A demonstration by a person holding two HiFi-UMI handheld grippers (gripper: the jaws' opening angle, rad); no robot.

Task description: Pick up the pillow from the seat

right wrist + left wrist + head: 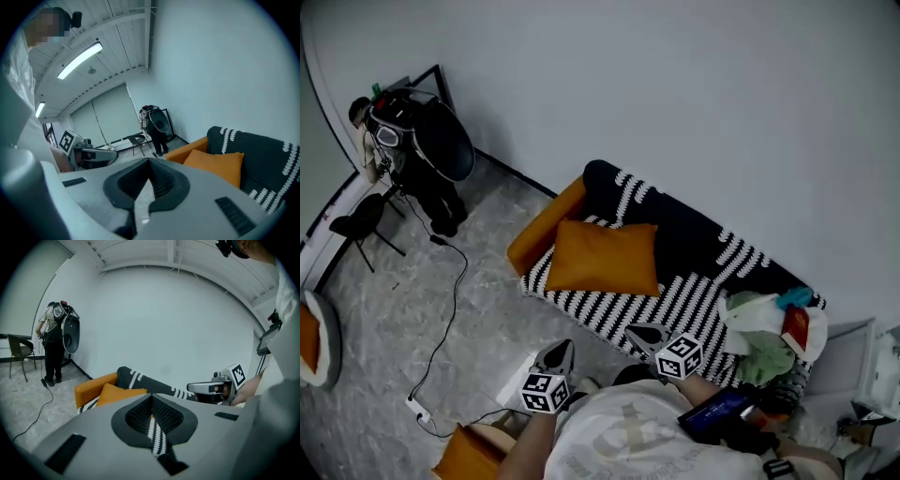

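Right now, your left gripper hangs low over the floor in front of the sofa, its jaws pressed together with nothing between them. The orange pillow lies on the striped seat near the orange armrest, leaning against the dark backrest, apart from both tools. Your right gripper hovers at the seat's front edge, jaws likewise closed and empty.

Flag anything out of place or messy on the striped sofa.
A jumbled heap of green and white cloth clutters the right end of the black-and-white striped sofa. The orange rectangular pillow sits squarely on the seat.
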